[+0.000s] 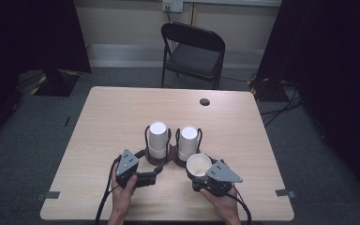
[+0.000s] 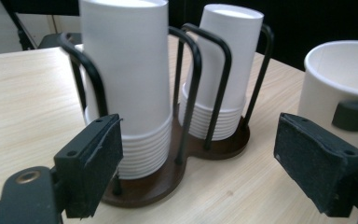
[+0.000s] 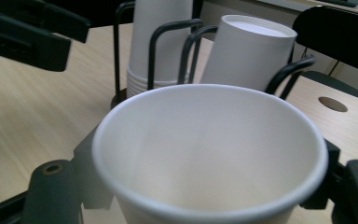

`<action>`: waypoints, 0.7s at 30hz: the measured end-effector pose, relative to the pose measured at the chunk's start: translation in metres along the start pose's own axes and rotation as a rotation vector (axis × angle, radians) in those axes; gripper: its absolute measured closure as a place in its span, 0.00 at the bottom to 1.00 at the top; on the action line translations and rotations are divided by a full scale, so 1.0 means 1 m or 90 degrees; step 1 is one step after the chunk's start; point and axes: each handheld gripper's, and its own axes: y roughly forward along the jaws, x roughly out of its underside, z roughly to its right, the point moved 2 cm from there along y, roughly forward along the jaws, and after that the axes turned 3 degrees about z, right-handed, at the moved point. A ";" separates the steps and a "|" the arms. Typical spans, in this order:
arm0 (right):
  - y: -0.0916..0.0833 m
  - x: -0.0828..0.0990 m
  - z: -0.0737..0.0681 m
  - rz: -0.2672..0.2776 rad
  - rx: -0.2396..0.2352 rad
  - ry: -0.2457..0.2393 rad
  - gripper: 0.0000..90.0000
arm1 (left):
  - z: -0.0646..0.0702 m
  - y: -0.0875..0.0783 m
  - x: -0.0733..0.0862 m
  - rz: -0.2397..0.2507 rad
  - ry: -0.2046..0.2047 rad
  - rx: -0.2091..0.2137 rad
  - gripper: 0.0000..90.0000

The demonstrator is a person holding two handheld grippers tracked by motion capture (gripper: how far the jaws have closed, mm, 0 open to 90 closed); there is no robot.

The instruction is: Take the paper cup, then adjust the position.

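Holding one loose cup just right of the two-stack rack

Standing near the middle of the desk, a dark wire rack (image 1: 161,157) keeps two stacks of upside-down white paper cups: a left stack (image 1: 158,139) and a right stack (image 1: 188,142). Toward the desk's near edge, the right gripper (image 1: 201,174) clasps a single upright paper cup (image 1: 198,165) by its wall, mouth up, almost touching the right stack's base. The left gripper (image 1: 155,174) waits just in front of the left stack with its jaws spread wide and nothing between them. From that gripper's own camera, the left stack (image 2: 129,84) rises straight ahead, its long axis vertical. Judging by this, the left gripper is the nearer one for the left stack, which lies directly beyond its open jaws
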 end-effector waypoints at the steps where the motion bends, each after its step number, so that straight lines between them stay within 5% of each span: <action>1: 0.000 0.000 0.003 0.001 0.004 0.003 0.27 | -0.001 0.000 0.002 -0.002 0.003 -0.007 0.17; 11: -0.007 -0.002 0.033 0.013 0.038 0.049 0.27 | -0.002 -0.002 0.016 0.006 0.018 -0.073 0.17; 21: -0.009 -0.005 0.065 0.019 0.075 0.077 0.28 | -0.011 -0.002 0.027 0.000 0.011 -0.099 0.17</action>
